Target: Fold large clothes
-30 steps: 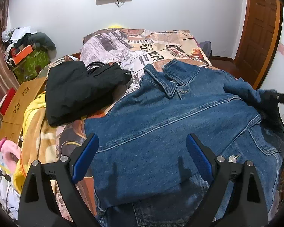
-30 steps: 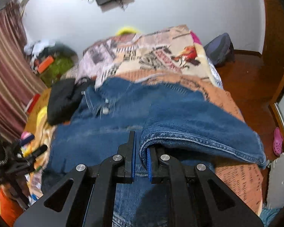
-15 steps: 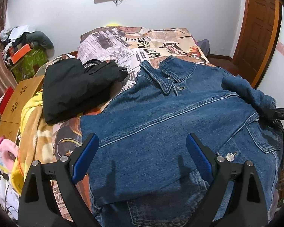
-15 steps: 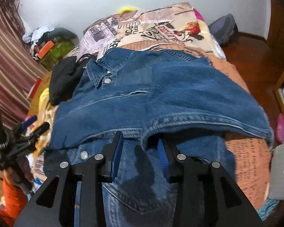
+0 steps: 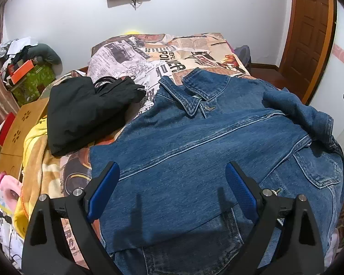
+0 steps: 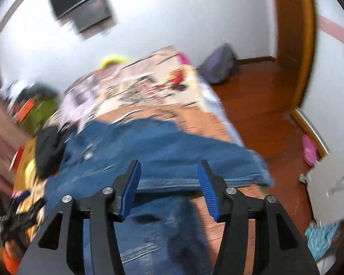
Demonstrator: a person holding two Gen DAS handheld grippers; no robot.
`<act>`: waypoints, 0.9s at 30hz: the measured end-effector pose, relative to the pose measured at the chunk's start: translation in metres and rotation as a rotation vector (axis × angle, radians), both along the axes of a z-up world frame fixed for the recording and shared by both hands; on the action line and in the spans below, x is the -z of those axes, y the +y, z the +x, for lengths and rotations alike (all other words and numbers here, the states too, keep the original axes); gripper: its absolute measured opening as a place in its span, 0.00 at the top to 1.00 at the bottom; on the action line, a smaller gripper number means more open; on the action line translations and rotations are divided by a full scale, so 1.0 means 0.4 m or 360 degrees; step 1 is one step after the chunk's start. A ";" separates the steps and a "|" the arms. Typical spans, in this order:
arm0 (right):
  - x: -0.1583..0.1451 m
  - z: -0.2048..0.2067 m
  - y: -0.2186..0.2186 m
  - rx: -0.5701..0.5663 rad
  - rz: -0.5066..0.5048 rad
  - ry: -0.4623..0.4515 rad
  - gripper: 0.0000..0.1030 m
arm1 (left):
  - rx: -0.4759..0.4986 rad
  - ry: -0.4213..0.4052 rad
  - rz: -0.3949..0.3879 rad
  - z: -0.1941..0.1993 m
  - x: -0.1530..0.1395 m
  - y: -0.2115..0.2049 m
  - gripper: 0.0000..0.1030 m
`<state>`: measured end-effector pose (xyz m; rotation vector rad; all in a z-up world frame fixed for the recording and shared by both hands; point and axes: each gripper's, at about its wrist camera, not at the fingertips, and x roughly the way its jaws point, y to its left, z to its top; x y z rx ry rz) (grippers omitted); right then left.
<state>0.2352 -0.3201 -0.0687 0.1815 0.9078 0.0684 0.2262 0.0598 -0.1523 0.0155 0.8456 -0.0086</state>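
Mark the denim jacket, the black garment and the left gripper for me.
denim jacket [image 5: 195, 160]: left wrist view, back panel.
black garment [image 5: 80, 114]: left wrist view, middle of the bundle.
left gripper [image 5: 172, 191]: left wrist view, midway between fingertips.

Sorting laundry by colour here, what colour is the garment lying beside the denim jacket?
Black garment, clearest in the left wrist view.

The right gripper [image 6: 169, 167] now stands wide open, above the denim jacket [image 6: 162, 151]; the sleeve [image 5: 305, 112] it clamped lies folded across the jacket's front.
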 end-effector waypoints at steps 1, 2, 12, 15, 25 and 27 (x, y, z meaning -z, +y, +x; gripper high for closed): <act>0.011 0.010 -0.028 0.0074 0.0015 0.0014 0.51 | 0.0002 -0.0001 0.0000 0.001 -0.002 -0.001 0.09; 0.022 0.015 -0.047 0.0121 0.0028 0.0033 0.51 | 0.0003 -0.0002 0.0001 0.002 -0.002 -0.003 0.09; 0.225 0.051 -0.174 0.0405 0.0461 0.0397 0.51 | 0.0016 0.0037 -0.0004 0.027 0.014 -0.030 0.09; 0.257 0.058 -0.199 0.0437 0.0576 0.0438 0.51 | 0.0022 0.0043 -0.0002 0.032 0.017 -0.040 0.09; 0.303 0.122 -0.240 0.0484 0.0711 0.0432 0.50 | -0.0006 0.0048 -0.0028 0.044 0.020 -0.040 0.09; 0.298 0.129 -0.241 0.0479 0.0668 0.0432 0.58 | -0.0012 0.0047 -0.0016 0.043 0.020 -0.036 0.09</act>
